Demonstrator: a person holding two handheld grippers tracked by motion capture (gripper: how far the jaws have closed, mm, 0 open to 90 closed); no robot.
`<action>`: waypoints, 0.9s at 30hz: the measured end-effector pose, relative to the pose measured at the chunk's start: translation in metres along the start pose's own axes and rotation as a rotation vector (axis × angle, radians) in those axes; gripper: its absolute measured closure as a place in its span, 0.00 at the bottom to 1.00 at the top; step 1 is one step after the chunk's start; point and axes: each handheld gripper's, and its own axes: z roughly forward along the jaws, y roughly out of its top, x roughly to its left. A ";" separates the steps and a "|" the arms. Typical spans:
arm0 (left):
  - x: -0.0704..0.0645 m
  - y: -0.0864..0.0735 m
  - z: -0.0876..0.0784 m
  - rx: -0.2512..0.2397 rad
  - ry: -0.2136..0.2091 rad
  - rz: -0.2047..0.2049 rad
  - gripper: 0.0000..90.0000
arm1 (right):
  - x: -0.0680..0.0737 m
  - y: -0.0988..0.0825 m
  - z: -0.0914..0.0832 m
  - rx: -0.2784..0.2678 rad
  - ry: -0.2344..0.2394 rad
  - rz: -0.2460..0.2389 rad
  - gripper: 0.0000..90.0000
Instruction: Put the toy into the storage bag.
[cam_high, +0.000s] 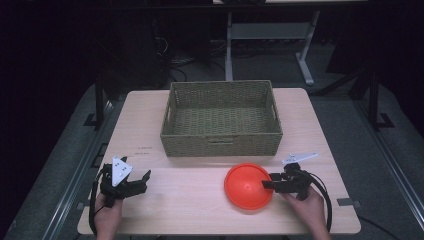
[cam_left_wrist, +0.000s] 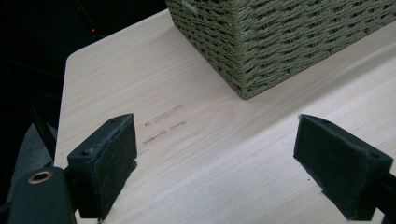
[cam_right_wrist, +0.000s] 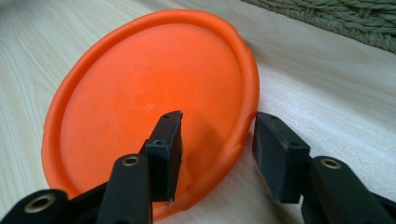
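Plate rim straddled by the right gripper, not yet pinched

The orange plate (cam_right_wrist: 149, 107) lies near-right on the table (cam_high: 200, 210), just before the basket (cam_high: 221, 140). The right gripper (cam_right_wrist: 217, 149) is set with 1 jaw inside and 1 outside the rim, a gap showing; a shallow bite could let it slip. The left gripper (cam_left_wrist: 215, 163) is held spread, empty, with open room near-left.

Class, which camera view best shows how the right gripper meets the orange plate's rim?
The right gripper view: the right gripper straddles the orange plate rim, jaws apart. In the high view it looks small and far off.
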 end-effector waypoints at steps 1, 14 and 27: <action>0.000 0.000 0.000 0.000 0.000 0.000 0.14 | 0.000 0.000 0.000 0.000 0.000 0.000 0.60; -0.002 0.001 0.001 0.003 -0.003 0.004 0.14 | 0.003 -0.002 -0.004 -0.018 0.007 0.016 0.75; -0.001 0.000 0.000 0.004 0.004 0.004 0.14 | 0.006 0.004 -0.012 -0.049 0.102 0.057 0.89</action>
